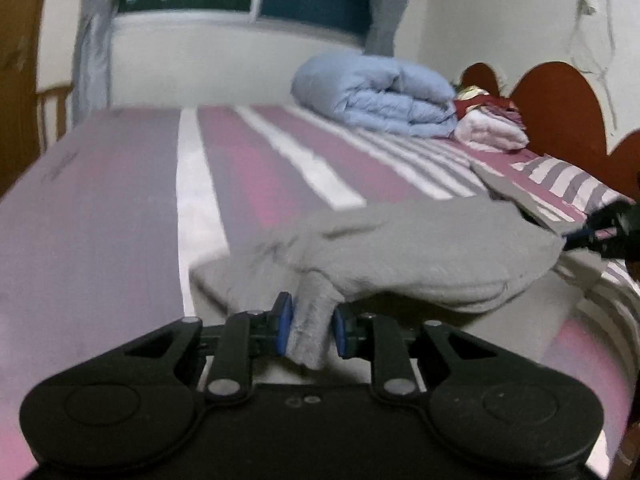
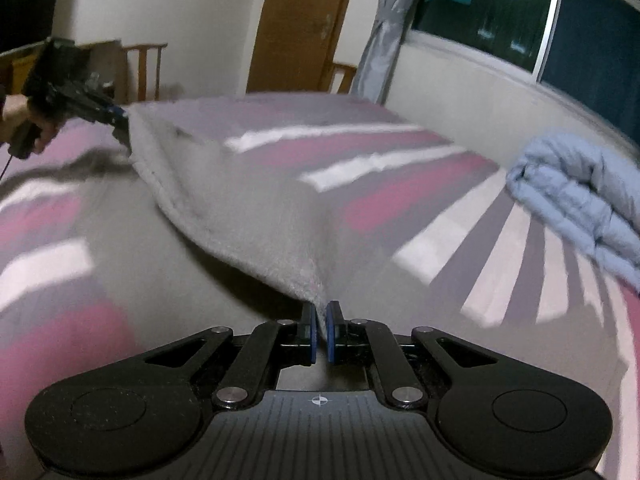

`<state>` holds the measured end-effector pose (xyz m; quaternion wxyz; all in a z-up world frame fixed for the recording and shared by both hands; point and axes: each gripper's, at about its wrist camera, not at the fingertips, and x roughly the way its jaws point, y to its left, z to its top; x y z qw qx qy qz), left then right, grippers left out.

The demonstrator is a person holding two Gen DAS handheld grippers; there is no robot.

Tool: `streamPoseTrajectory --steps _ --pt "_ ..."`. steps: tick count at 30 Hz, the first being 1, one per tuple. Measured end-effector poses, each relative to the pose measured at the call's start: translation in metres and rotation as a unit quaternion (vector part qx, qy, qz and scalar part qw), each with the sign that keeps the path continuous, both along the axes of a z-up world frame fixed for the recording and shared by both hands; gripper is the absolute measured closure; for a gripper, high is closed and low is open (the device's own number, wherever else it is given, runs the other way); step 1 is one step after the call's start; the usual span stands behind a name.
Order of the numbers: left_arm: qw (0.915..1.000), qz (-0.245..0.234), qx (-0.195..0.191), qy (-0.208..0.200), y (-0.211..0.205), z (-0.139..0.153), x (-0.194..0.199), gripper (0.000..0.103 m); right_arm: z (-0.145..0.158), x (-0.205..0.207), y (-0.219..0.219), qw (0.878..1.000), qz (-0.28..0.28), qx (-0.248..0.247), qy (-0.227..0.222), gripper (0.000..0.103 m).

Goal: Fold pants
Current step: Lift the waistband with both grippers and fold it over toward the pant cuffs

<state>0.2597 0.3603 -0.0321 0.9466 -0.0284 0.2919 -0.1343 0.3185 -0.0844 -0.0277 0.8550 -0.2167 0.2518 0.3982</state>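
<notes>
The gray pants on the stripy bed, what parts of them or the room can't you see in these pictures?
- Gray pants: motion blur smears them in both wrist views, so legs and waistband cannot be told apart.
- Right gripper: cut off by the left wrist view's right edge.
- Left gripper in the right wrist view: small and blurred; its fingers are unclear.
- Pile beside the blue quilt: too small and blurred to identify.

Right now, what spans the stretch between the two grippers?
Only the grey pants, stretched from the left gripper to the right gripper above the striped bedsheet; right wrist view.
</notes>
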Motion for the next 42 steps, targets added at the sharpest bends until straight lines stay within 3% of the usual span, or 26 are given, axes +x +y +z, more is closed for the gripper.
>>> streamPoseTrajectory --steps 2,5,6,8,9,10,13,17,20,22,26,28,29,31,32,33,34,36,39,41,42 --pt "0.9992 0.033 0.003 0.021 -0.003 -0.011 -0.01 0.074 -0.016 -0.014 -0.001 1.0 -0.02 -0.009 -0.001 0.096" --pt "0.995 0.096 -0.024 0.016 -0.003 -0.014 -0.03 0.068 -0.02 -0.025 -0.014 0.997 -0.066 0.029 0.003 0.096" --pt "0.9916 0.122 -0.039 0.012 -0.003 -0.013 -0.036 0.058 -0.018 -0.026 -0.018 0.996 -0.08 0.046 0.01 0.09" --pt "0.9828 0.173 -0.065 0.001 -0.005 -0.01 -0.049 0.043 -0.013 -0.03 -0.029 0.99 -0.114 0.083 0.019 0.066" --pt "0.9765 0.197 -0.087 -0.007 -0.007 -0.008 -0.056 0.043 -0.009 -0.034 -0.032 0.986 -0.128 0.101 0.017 0.041" --pt "0.9714 0.207 -0.116 -0.013 -0.007 -0.007 -0.061 0.043 -0.006 -0.038 -0.036 0.983 -0.138 0.123 0.013 0.034" --pt "0.9509 0.225 -0.213 -0.01 -0.01 -0.009 -0.063 0.045 0.002 -0.036 -0.041 0.97 -0.173 0.169 0.031 0.034" --pt "0.9132 0.236 -0.332 0.01 -0.008 -0.022 -0.046 0.048 0.007 -0.018 -0.047 0.949 -0.223 0.21 0.075 0.035" --pt "0.8847 0.243 -0.397 0.021 -0.003 -0.035 -0.032 0.048 0.002 -0.007 -0.055 0.925 -0.265 0.244 0.123 0.035" --pt "0.8703 0.252 -0.422 0.036 0.001 -0.044 -0.021 0.05 -0.001 -0.001 -0.062 0.91 -0.283 0.261 0.15 0.035" --pt "0.8631 0.264 -0.427 0.05 0.004 -0.056 -0.014 0.052 -0.008 0.008 -0.062 0.895 -0.299 0.278 0.18 0.035" --pt "0.8511 0.277 -0.444 0.046 0.009 -0.063 -0.016 0.052 -0.011 0.016 -0.058 0.89 -0.304 0.28 0.192 0.035" --pt "0.8435 0.285 -0.454 0.041 0.013 -0.065 -0.017 0.052 -0.013 0.02 -0.056 0.887 -0.307 0.281 0.198 0.038" --pt "0.8314 0.297 -0.468 0.033 0.019 -0.069 -0.013 0.056 -0.022 0.033 -0.052 0.88 -0.312 0.282 0.221 0.075" --pt "0.8319 0.301 -0.465 0.036 0.022 -0.068 -0.012 0.063 -0.026 0.038 -0.051 0.876 -0.317 0.281 0.229 0.083" --pt "0.8374 0.307 -0.449 0.047 0.024 -0.066 -0.006 0.079 -0.029 0.044 -0.051 0.872 -0.32 0.283 0.238 0.095" --pt "0.8446 0.311 -0.432 0.057 0.024 -0.063 0.001 0.08 -0.03 0.048 -0.051 0.87 -0.321 0.285 0.243 0.096" --pt "0.8715 0.289 -0.392 0.058 0.022 -0.049 0.013 0.085 -0.026 0.051 -0.052 0.874 -0.313 0.286 0.239 0.097" --pt "0.9213 0.212 -0.326 -0.004 0.017 -0.005 0.025 0.086 -0.001 0.039 -0.06 0.884 -0.285 0.316 0.194 0.098" --pt "0.9456 0.154 -0.281 -0.053 0.011 0.025 0.024 0.086 0.023 0.021 -0.069 0.888 -0.265 0.345 0.149 0.097" --pt "0.9537 0.134 -0.262 -0.06 0.011 0.033 0.022 0.086 0.029 0.011 -0.074 0.889 -0.26 0.352 0.133 0.098"
